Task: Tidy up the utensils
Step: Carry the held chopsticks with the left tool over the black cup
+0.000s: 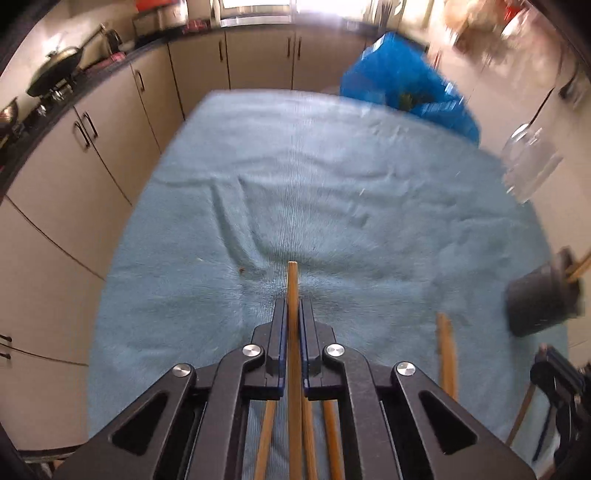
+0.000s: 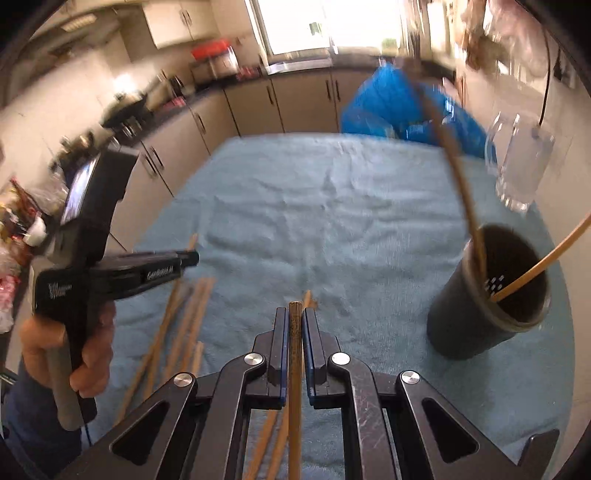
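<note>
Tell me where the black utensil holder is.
Right wrist view, right side: the black utensil holder stands on the blue towel, below the clear jar.

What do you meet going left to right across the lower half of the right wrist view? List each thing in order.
Hand holding the left gripper → loose chopsticks on the towel → right gripper shut on a chopstick → black holder.

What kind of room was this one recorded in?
A home kitchen, most likely: beige cabinet doors with dark handles under a dark countertop, a dark wok on a stove, and a bright window above the counter.
</note>
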`<state>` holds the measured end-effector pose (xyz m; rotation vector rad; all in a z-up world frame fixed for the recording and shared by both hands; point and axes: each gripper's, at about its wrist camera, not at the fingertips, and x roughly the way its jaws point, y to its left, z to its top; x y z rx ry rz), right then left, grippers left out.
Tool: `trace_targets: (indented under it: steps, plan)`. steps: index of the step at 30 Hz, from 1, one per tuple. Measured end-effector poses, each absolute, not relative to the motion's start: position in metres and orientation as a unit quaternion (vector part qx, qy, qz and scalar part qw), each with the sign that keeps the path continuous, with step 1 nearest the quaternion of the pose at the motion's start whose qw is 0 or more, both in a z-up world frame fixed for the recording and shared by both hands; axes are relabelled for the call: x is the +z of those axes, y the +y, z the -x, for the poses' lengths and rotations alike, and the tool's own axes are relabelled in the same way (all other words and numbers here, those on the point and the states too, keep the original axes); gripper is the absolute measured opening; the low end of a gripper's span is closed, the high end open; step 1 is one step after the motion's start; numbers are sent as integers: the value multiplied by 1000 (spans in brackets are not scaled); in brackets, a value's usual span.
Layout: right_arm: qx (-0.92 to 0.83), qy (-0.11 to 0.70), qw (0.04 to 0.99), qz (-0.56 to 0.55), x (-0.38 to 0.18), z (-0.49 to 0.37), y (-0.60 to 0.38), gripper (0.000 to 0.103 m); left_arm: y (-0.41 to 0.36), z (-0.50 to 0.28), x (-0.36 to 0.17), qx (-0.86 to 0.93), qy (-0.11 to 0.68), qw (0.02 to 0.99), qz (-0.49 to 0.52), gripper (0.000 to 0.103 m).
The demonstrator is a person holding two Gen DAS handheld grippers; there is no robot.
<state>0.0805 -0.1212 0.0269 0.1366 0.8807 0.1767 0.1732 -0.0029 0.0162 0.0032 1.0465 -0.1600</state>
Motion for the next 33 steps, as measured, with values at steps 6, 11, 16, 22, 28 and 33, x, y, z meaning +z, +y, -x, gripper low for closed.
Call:
trace_targets:
  steps: [6,11,16,22,28,33]
  plan:
    - [93,315,941,-81,72,-34,-137,8,12,-110,88,-86,401,912,27,5]
    - [92,255,958,-91,91,-1,-149,8,13,-69,121,-86,355,930,29,6]
    - [85,243,961,-106,96,16,-157,8,15,-40,132,-92,343,934,40,6]
    - [82,211,969,-101,109,41,-160,8,9,-24,141,-102,333,937,39,6]
    - [76,198,971,-106,114,52,-166,8,11,-8,152,-107,320,940,47,6]
    - [72,190,972,-117,122,57,-173,8,12,-4,157,-114,316,940,55,6]
